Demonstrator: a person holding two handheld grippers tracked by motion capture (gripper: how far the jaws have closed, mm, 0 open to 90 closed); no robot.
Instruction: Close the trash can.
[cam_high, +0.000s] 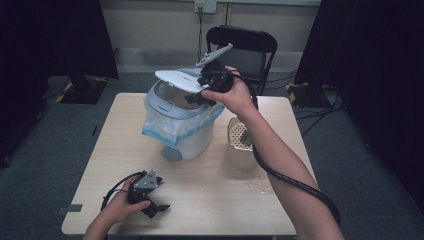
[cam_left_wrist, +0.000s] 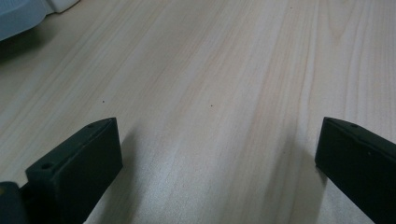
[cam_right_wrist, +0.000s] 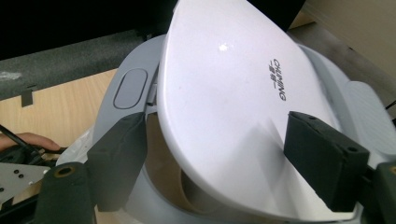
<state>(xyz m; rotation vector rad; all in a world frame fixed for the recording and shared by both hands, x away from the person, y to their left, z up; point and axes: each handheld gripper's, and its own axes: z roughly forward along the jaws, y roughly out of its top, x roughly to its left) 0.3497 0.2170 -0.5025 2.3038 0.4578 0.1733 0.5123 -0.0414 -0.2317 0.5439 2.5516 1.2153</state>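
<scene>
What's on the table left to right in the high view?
Left gripper in the person's left hand → white pedal bin with a plastic liner, lid half open → clear container with a perforated insert.

Glossy white plastic bin lid (cam_right_wrist: 224, 107), matt pale wood-grain table (cam_left_wrist: 210, 93), probably laminate.

One white bin (cam_high: 182, 117), one clear jug (cam_high: 241, 145), one table (cam_high: 210, 200), one chair (cam_high: 245, 47), two grippers.
</scene>
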